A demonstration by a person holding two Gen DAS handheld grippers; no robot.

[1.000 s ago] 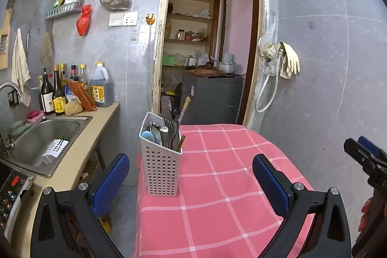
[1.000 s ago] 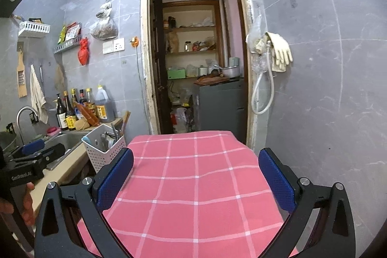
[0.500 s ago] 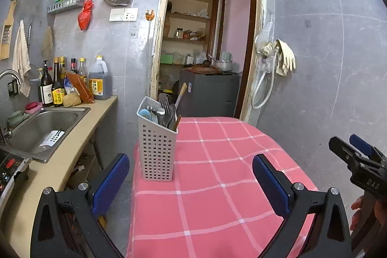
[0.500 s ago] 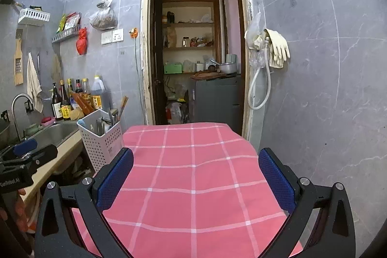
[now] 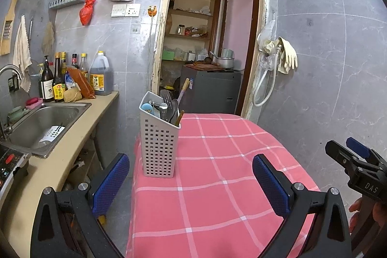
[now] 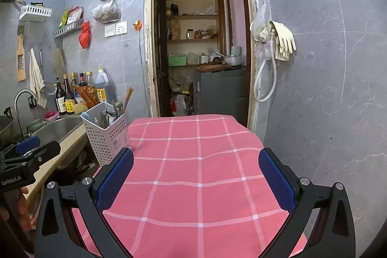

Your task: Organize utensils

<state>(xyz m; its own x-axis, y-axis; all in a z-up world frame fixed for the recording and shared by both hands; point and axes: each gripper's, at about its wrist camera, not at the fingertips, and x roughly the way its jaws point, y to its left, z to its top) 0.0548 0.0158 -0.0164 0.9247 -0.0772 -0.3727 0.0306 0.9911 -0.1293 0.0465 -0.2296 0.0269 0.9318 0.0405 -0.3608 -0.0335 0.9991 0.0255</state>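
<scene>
A white perforated utensil holder (image 5: 158, 146) stands at the left edge of the pink checked table (image 5: 217, 173). It holds several utensils (image 5: 169, 108): spoons, forks and chopsticks. It also shows in the right wrist view (image 6: 106, 134). My left gripper (image 5: 191, 175) is open and empty, a little short of the holder. My right gripper (image 6: 196, 173) is open and empty above the tablecloth (image 6: 198, 161), right of the holder.
A counter with a steel sink (image 5: 41, 125) and several bottles (image 5: 72, 76) runs along the left. An open doorway (image 5: 205, 52) with a grey cabinet lies behind the table. Rubber gloves (image 5: 285, 55) hang on the right wall.
Both grippers have pulled back and risen slightly, so the holder and table sit lower and farther in view. Both stay open and empty.
</scene>
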